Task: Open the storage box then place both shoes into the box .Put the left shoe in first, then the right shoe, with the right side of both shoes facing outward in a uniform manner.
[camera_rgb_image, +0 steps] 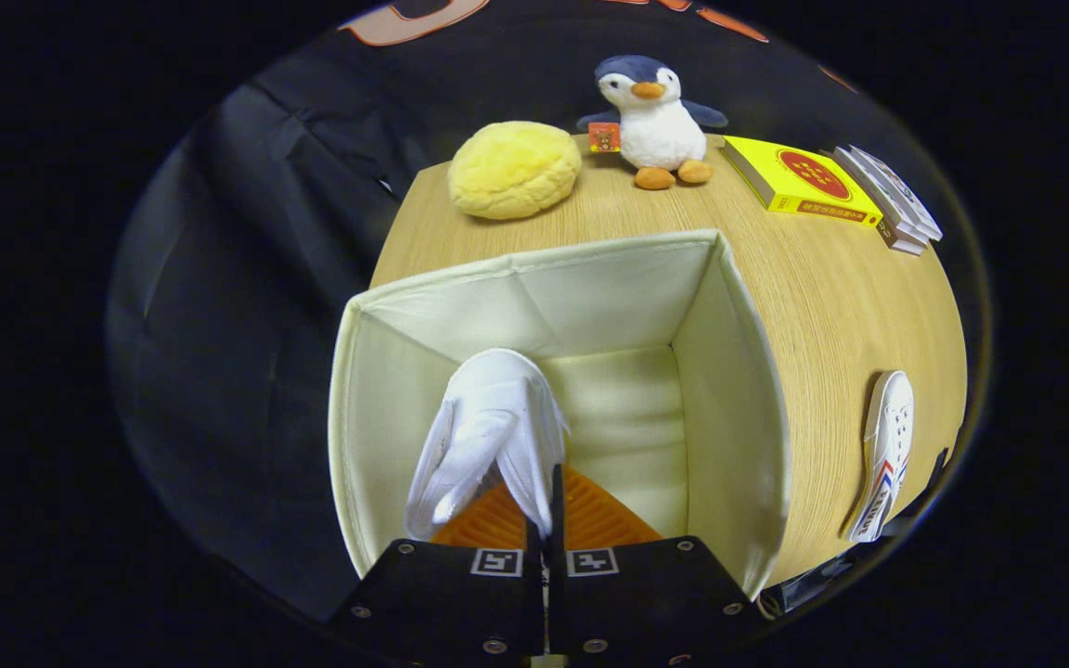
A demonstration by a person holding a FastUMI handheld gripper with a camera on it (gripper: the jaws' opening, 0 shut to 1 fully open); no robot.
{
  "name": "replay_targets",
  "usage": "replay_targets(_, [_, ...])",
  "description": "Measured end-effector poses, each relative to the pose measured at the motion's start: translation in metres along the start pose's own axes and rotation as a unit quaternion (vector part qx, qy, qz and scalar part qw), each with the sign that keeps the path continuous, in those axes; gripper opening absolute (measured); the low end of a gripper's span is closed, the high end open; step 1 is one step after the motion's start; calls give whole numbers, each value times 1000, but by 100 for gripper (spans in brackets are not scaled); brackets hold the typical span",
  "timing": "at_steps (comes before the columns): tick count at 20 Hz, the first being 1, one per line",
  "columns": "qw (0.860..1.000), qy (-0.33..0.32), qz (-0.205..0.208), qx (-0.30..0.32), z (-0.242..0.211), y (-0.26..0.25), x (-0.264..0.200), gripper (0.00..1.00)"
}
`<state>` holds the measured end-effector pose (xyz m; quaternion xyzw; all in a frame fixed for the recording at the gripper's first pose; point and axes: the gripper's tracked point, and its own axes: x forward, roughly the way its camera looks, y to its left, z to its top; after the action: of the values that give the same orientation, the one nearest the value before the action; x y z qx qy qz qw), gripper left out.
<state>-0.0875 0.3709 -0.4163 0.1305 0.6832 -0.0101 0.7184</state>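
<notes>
I hold the gripper point(544, 506) pinched on the left shoe's point(488, 427) soft collar inside the storage box point(739, 390); light, floppy; right shoe point(885, 455) waits at desk's point(831, 306) edge.

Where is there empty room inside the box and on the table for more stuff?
Inside the storage box, the floor right of the white shoe, held in the hand-held gripper, is bare. The table is free between box, yellow book and second shoe. The far edge is crowded: yellow cushion, penguin, books.
</notes>
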Motion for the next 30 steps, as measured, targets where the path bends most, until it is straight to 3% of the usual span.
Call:
replay_targets(3, [999, 35, 9, 17, -14, 5, 14, 3])
replay_targets(6, [996, 78, 44, 15, -37, 16, 17, 9])
replay_targets(8, [996, 72, 60, -5, -35, 16, 10, 17])
replay_targets(16, [973, 20, 228, 12, -14, 18, -80, 39])
replay_targets(20, [965, -37, 260, -1, -6, -24, -128, 53])
replay_targets(25, [972, -124, 199, 3, 16, -118, -145, 69])
replay_targets(30, [981, -176, 80, -4, 13, -231, -138, 81])
